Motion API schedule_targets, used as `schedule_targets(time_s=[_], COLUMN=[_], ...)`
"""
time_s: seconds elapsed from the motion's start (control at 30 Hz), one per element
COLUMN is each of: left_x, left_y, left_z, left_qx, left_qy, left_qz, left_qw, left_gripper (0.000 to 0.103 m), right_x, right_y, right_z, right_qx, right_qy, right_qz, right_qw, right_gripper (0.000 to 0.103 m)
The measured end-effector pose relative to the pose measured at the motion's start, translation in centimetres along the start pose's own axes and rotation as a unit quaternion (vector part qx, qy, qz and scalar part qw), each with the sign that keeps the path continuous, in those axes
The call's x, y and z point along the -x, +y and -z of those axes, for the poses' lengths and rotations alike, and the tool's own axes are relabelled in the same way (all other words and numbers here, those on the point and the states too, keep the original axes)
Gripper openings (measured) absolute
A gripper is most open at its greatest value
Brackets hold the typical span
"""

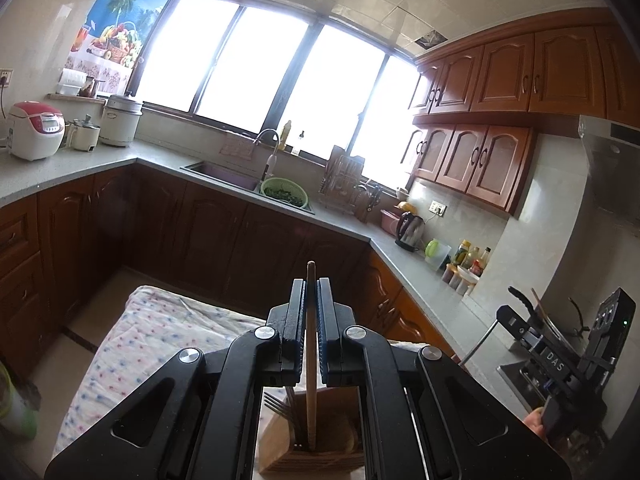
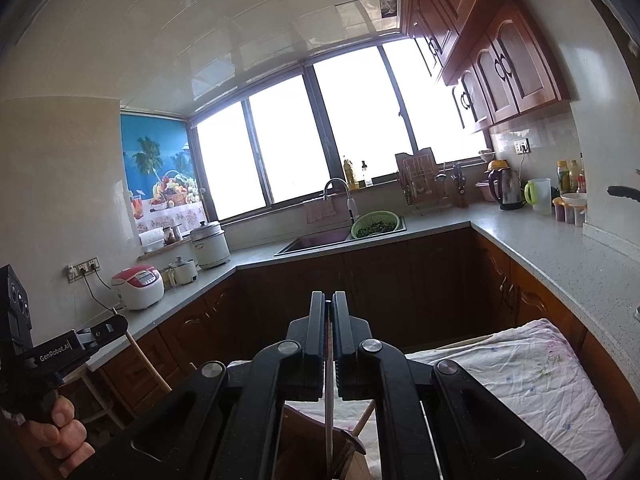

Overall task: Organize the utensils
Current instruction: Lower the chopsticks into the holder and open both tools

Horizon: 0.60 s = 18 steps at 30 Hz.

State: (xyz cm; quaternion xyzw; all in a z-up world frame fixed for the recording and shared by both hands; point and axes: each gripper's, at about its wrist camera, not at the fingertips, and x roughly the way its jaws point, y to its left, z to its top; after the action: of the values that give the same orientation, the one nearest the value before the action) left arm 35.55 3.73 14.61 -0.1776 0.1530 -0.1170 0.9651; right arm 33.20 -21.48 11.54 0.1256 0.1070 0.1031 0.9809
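Note:
My left gripper (image 1: 311, 292) is shut on a long wooden utensil handle (image 1: 311, 360) held upright, its lower end down in a wooden utensil holder (image 1: 320, 456) that also holds several metal forks (image 1: 280, 406). My right gripper (image 2: 329, 308) is shut on a thin pale utensil shaft (image 2: 329, 420), held upright over the wooden holder (image 2: 304, 448); its lower end is hidden. The right gripper also shows at the right of the left wrist view (image 1: 520, 304), and the left gripper at the left of the right wrist view (image 2: 116, 326).
The holder stands on a table under a patterned cloth (image 1: 160, 340). Grey counters (image 1: 60, 164) run around the kitchen with a sink (image 1: 224, 174), green colander (image 1: 284, 192), kettle (image 1: 410, 230), rice cookers (image 1: 34, 130) and bottles (image 1: 472, 258). Brown cabinets hang at the right.

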Motion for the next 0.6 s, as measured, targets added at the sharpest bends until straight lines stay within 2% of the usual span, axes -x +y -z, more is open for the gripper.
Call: schedule_targets(time_s=[0.3,0.6], left_x=[-2.6,-3.9], left_y=[0.6,0.6], left_z=[3.2,5.9], left_qx=[0.008,-0.006], left_qy=[0.027,0.057], left_qz=[-0.007,-0.014], left_qw=[0.9996,0.9983], left_gripper=[0.004,0.005], right_x=[-1.7,-2.6], right_y=[-2.3,-3.0], right_z=[3.4,5.4], right_qx=[-0.046,-0.061], right_qy=[0.028,0.055], right_qz=[0.011,0.018], right_qw=[0.998,0.996], right_gripper=[0.004,0.004])
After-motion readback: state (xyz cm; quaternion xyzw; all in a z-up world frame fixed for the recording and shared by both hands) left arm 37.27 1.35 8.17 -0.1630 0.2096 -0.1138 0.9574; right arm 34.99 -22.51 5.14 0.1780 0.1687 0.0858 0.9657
